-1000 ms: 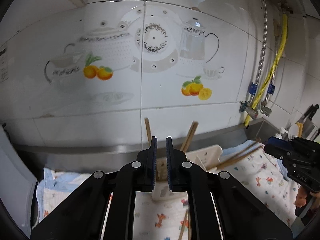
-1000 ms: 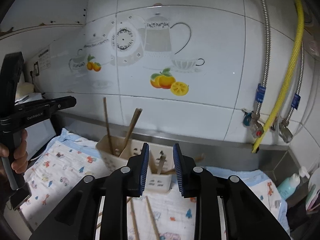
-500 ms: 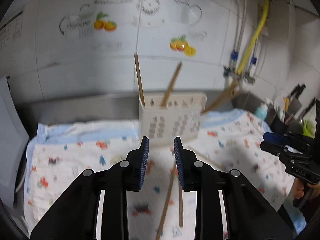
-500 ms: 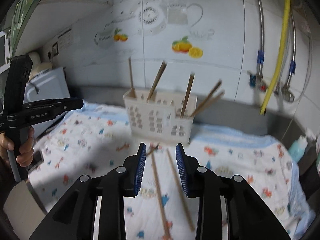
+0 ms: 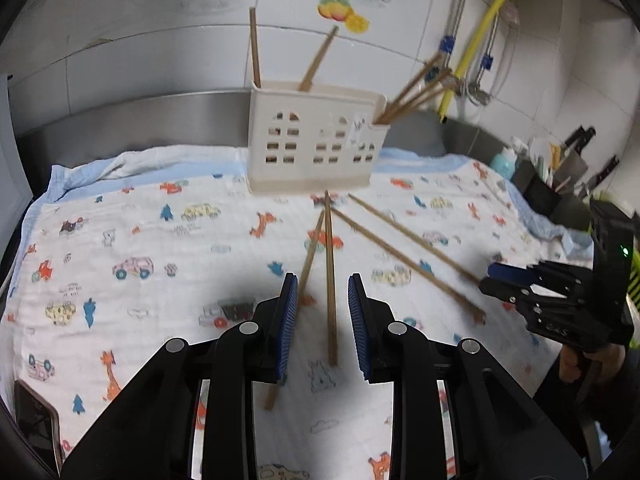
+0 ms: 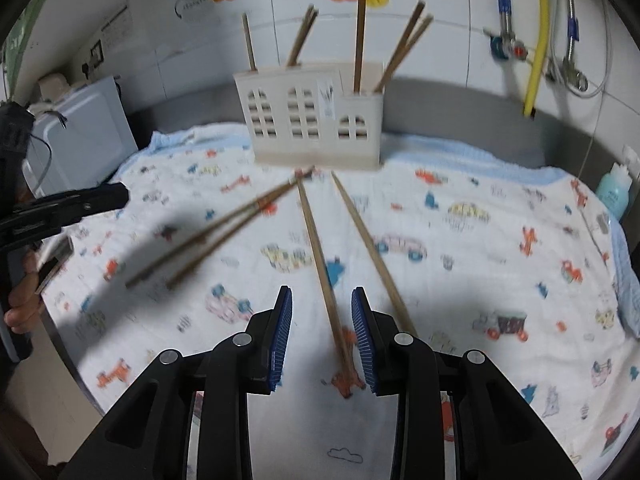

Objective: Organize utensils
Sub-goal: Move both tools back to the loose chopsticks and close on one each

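A cream utensil holder (image 5: 316,140) stands at the back of the patterned cloth with several wooden chopsticks upright in it; it also shows in the right wrist view (image 6: 316,128). Several loose chopsticks lie on the cloth in front of it. My left gripper (image 5: 322,320) is open and empty above a pair of them (image 5: 330,276). My right gripper (image 6: 322,330) is open and empty above another chopstick (image 6: 320,264), with one more (image 6: 370,252) just to its right. The right gripper shows in the left wrist view (image 5: 552,300); the left gripper shows in the right wrist view (image 6: 60,212).
A patterned cloth (image 5: 140,264) covers the counter. A tiled wall with a yellow hose (image 6: 538,36) and metal pipes is behind. A white appliance (image 6: 80,140) stands at the left, a teal bottle (image 6: 614,192) at the right, a phone (image 5: 36,432) at the cloth's near-left corner.
Both grippers have tilted down from the wall toward the cloth and lowered over the loose chopsticks. Both jaws have opened wider.
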Demonstrator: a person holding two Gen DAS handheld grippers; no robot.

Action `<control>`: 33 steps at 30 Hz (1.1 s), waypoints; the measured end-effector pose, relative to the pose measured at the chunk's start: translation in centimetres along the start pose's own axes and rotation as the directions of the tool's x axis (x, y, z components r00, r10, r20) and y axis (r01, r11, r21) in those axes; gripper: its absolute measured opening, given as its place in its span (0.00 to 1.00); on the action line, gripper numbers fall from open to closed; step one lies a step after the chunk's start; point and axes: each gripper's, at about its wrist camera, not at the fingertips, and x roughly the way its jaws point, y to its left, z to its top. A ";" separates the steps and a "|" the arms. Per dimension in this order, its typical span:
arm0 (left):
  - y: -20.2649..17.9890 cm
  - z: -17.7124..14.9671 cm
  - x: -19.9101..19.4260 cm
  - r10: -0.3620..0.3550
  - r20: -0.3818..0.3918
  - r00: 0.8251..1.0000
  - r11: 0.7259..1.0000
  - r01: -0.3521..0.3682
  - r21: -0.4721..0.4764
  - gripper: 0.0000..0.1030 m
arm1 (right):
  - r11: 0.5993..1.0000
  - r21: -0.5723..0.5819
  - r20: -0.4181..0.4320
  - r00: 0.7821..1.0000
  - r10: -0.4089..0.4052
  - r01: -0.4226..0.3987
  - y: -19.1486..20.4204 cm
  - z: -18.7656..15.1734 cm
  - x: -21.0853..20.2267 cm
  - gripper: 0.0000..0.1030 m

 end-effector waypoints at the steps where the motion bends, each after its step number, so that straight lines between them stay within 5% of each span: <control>1: -0.2 -0.3 0.2 -0.001 -0.005 1.000 1.000 0.001 0.006 0.26 | 1.000 -0.002 -0.010 1.000 0.001 -0.001 0.0 -0.2 0.3 0.28; 18: -1.7 -2.2 4.3 -0.041 -0.108 0.993 0.999 0.042 0.012 0.26 | 0.998 -0.055 -0.114 0.993 -0.014 0.008 -0.4 -1.2 4.7 0.14; 33: -1.4 -2.5 8.9 0.030 -0.192 0.981 0.999 -0.031 -0.006 0.25 | 0.998 -0.067 -0.102 0.995 -0.017 0.010 -0.6 -1.4 4.6 0.09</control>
